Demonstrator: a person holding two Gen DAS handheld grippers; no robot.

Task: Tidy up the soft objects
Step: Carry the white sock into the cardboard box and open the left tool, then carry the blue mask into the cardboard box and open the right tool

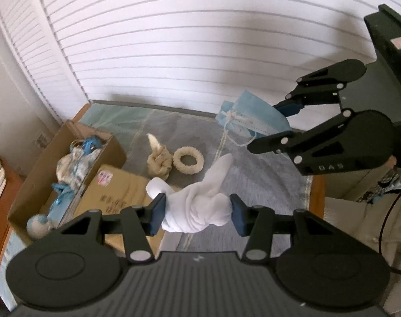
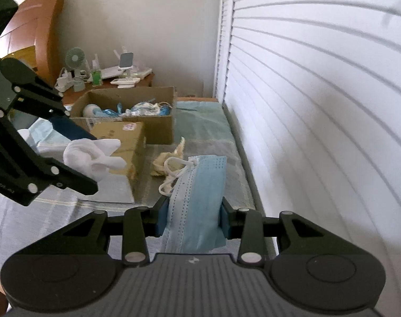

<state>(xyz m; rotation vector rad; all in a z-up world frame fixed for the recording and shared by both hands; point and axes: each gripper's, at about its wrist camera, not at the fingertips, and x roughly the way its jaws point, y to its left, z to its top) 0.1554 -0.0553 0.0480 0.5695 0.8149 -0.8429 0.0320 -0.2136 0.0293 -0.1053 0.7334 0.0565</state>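
We grip a bunched white glove (image 1: 197,211) in our left tool (image 1: 197,215) and a folded blue face mask (image 2: 197,206) in our right tool (image 2: 194,218), both lifted above the bench (image 1: 266,174).

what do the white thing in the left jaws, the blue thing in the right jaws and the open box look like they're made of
White bundle: soft knit cotton, matte, likely a sock; it folds and bulges between the pads.
Blue face masks: thin non-woven fabric, matte; pleats, stitched edge and white elastic loops show.
Open box: plain brown corrugated cardboard, dull, with raised flaps.

Left tool (image 1: 197,215) and right tool (image 2: 192,216) both point downward, each clamped on soft material.
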